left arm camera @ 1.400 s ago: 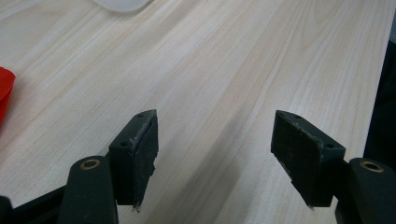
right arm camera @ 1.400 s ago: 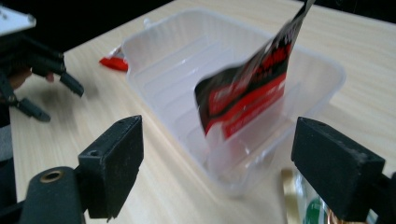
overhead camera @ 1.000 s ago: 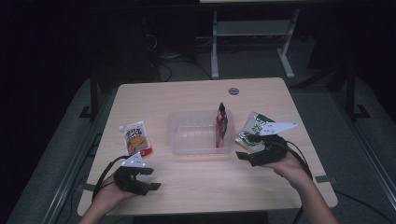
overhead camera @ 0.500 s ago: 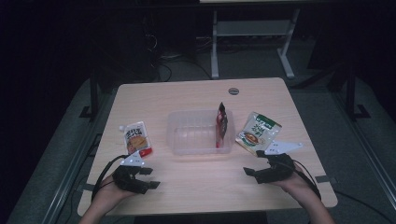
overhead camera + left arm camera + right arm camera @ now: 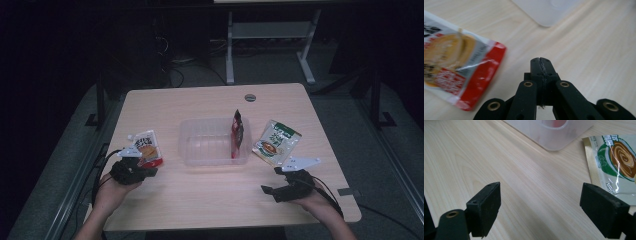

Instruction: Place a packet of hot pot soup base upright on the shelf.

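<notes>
A clear plastic tub [image 5: 200, 150] stands mid-table with a dark red pouch [image 5: 237, 131] upright at its right end. A green soup packet [image 5: 276, 141] lies flat to its right, an orange and red packet [image 5: 146, 148] to its left. My left gripper [image 5: 150, 172] is shut and empty, its tips just below that packet. In the left gripper view the shut gripper [image 5: 541, 62] sits right of the packet [image 5: 454, 70]. My right gripper [image 5: 266, 190] is open near the front edge. In its own view the gripper [image 5: 541, 205] faces bare wood, with the green packet [image 5: 617, 160] at the right.
The wooden table [image 5: 210, 200] has a round cable hole [image 5: 250, 97] at the back. A tub corner [image 5: 549, 15] shows ahead of the left gripper, and the tub wall [image 5: 554, 137] lies ahead of the right one. A white frame [image 5: 270, 35] stands on the floor behind.
My right gripper has drawn back from the green packet toward the front edge, leaving the packet flat on the table. My left gripper has moved forward, closer to the orange packet.
</notes>
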`<state>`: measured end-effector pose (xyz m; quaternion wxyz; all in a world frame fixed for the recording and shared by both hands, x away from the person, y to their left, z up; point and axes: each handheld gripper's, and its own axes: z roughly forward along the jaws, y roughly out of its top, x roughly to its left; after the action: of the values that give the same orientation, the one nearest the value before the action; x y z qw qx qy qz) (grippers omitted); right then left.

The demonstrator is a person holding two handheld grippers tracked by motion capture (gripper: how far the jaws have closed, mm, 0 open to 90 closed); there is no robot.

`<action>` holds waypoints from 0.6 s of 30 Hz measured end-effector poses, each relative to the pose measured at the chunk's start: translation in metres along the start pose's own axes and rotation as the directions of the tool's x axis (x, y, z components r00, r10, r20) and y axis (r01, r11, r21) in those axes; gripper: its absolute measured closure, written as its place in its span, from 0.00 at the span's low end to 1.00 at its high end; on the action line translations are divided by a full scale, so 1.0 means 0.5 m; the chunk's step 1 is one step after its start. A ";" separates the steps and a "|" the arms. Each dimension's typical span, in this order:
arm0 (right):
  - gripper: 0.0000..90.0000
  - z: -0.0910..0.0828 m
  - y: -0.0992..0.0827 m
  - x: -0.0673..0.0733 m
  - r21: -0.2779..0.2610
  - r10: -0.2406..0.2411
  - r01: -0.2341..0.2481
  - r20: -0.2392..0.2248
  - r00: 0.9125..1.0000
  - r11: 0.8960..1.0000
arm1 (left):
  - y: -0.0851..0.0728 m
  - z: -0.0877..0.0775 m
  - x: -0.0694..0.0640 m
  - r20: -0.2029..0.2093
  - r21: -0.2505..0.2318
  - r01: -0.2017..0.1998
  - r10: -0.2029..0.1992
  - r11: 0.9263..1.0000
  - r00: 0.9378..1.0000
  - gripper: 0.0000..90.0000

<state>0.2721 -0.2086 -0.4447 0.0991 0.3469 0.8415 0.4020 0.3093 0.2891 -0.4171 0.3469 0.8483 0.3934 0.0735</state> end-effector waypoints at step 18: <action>0.19 0.009 -0.002 -0.001 0.019 -0.019 0.019 0.013 1.000 1.000 | 0.068 0.029 0.114 -0.181 -0.032 0.054 -0.059 0.998 0.982 1.00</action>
<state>0.2739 -0.2066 -0.4487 0.1050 0.3424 0.8478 0.3910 0.3749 0.3071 -0.4141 0.3231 0.8218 0.4460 0.1462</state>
